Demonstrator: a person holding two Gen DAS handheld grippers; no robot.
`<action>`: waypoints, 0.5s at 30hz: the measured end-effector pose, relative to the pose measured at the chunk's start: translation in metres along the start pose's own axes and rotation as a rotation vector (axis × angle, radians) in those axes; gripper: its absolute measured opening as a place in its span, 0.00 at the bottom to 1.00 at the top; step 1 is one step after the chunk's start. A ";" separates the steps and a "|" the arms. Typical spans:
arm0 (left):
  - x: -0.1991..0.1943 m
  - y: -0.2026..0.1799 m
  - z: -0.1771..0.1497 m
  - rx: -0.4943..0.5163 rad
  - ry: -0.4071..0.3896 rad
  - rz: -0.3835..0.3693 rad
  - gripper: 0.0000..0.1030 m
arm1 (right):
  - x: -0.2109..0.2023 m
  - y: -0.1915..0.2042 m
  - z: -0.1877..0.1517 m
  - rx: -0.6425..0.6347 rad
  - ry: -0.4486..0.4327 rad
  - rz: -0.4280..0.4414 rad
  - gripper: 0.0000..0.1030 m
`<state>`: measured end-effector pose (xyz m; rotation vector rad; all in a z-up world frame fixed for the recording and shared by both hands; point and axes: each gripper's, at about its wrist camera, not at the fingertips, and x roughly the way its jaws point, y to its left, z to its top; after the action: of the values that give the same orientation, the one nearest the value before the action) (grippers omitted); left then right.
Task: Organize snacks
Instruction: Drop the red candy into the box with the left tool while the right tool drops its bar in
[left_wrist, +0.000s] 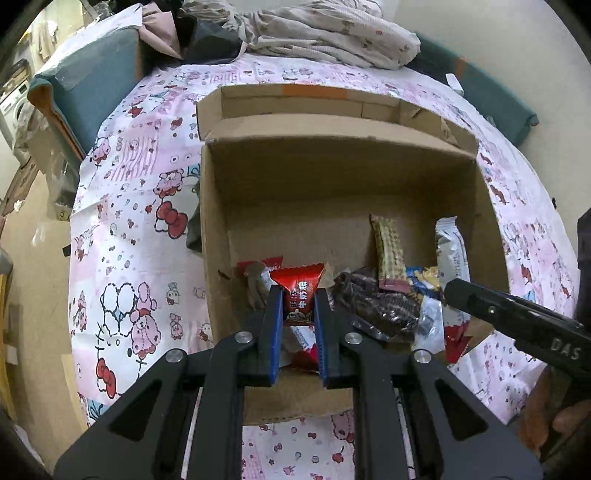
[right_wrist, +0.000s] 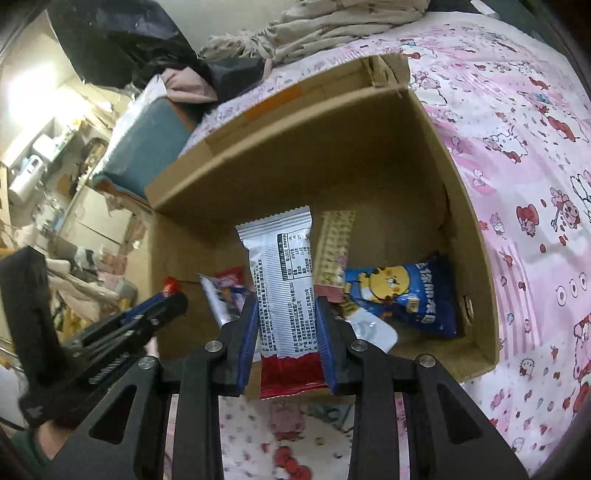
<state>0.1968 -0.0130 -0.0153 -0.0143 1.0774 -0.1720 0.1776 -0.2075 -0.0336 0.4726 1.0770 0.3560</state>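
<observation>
Both grippers are hovering over the cardboard box (left_wrist: 484, 206), the left gripper (left_wrist: 298, 295) pinching a red candy packet (left_wrist: 300, 286) and the right gripper (right_wrist: 286, 306) clamping a white snack bar (right_wrist: 282, 288); each should be lowered near the box's front wall, beside the snacks already lying there, before releasing.

Left tongs (left_wrist: 298, 306) and right tongs (right_wrist: 287, 314): black angular arms with triangular cut-outs, round silver screws at the joints, blue ribbed pads inside; white "DAS" lettering on one side

Left gripper (left_wrist: 298, 295) over the cardboard box (left_wrist: 332, 177)
Its blue pads clamp a red candy packet (left_wrist: 297, 290); loose snack wrappers (left_wrist: 384, 306) lie at three o'clock inside the box.
</observation>
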 end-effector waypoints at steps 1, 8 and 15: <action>0.001 0.000 -0.001 0.004 -0.005 0.012 0.13 | 0.004 -0.003 -0.001 0.012 0.011 -0.001 0.31; 0.002 0.000 0.000 -0.004 -0.021 0.014 0.14 | 0.009 -0.006 -0.002 0.040 0.029 0.014 0.32; -0.004 -0.001 -0.002 -0.023 -0.043 0.022 0.65 | -0.006 -0.013 0.001 0.091 -0.028 0.075 0.49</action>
<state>0.1927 -0.0128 -0.0127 -0.0263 1.0365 -0.1388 0.1759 -0.2214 -0.0352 0.5984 1.0534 0.3665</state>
